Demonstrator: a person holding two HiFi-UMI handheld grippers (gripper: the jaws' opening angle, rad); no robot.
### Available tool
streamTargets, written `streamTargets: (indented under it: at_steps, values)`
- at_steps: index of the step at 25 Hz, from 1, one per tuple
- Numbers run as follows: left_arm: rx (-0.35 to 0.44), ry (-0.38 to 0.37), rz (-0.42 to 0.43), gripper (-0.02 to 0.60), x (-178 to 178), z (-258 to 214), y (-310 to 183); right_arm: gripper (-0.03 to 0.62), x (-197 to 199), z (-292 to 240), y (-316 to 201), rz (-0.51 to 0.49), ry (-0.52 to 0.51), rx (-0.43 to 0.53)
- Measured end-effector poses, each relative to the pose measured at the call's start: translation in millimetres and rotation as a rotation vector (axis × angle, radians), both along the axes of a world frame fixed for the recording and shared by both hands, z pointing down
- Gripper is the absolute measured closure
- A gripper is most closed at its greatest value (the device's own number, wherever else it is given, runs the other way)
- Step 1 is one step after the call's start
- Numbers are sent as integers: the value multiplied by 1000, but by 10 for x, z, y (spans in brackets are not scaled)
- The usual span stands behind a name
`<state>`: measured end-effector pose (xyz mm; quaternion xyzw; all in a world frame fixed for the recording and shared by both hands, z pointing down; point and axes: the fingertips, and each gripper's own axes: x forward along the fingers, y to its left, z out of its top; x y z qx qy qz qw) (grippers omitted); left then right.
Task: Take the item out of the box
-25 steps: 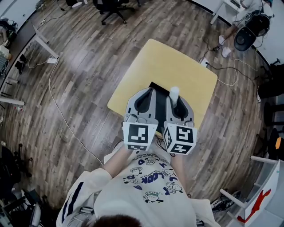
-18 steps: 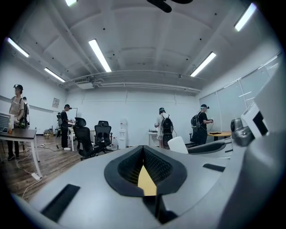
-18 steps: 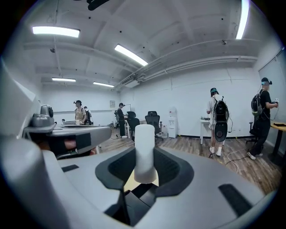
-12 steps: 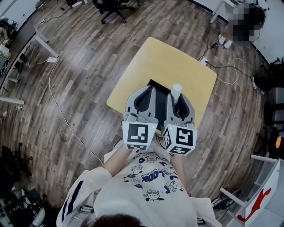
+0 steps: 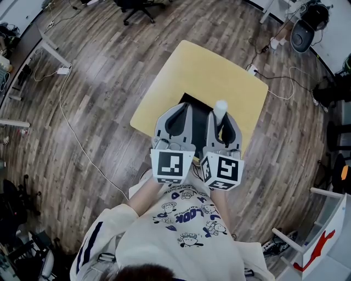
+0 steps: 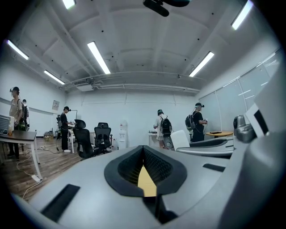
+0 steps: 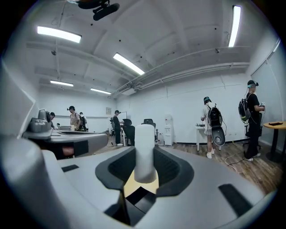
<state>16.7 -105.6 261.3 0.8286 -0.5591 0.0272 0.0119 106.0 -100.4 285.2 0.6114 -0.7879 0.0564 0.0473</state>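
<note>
A black box point(image 5: 193, 102) lies on the small yellow table point(image 5: 208, 66), mostly hidden under both grippers. My right gripper point(image 5: 221, 117) is shut on a white cylinder point(image 5: 220, 108), which stands upright between its dark pads above the box. In the right gripper view the white cylinder point(image 7: 144, 147) fills the middle of the right gripper point(image 7: 145, 169), with box and table showing below. My left gripper point(image 5: 181, 111) hovers beside it over the box's left part. In the left gripper view the left gripper point(image 6: 143, 148) has its tips together and nothing held.
The table stands on a wood floor with cables point(image 5: 71, 126) trailing to the left and right. An office chair point(image 5: 134, 5) is at the far end. Several people point(image 7: 211, 118) with backpacks and desks point(image 6: 18, 136) stand further off in the room.
Both grippers stay over the box at nearly the same place. The right gripper has tipped a little with the white cylinder in it. The head view has shifted slightly.
</note>
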Motion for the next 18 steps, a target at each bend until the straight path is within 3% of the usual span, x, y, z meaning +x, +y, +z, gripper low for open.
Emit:
streamTargets:
  at_steps: [18]
  values:
    - [-10, -2, 13, 568, 19, 37, -48, 454, -4, -50, -31, 3, -4, 25]
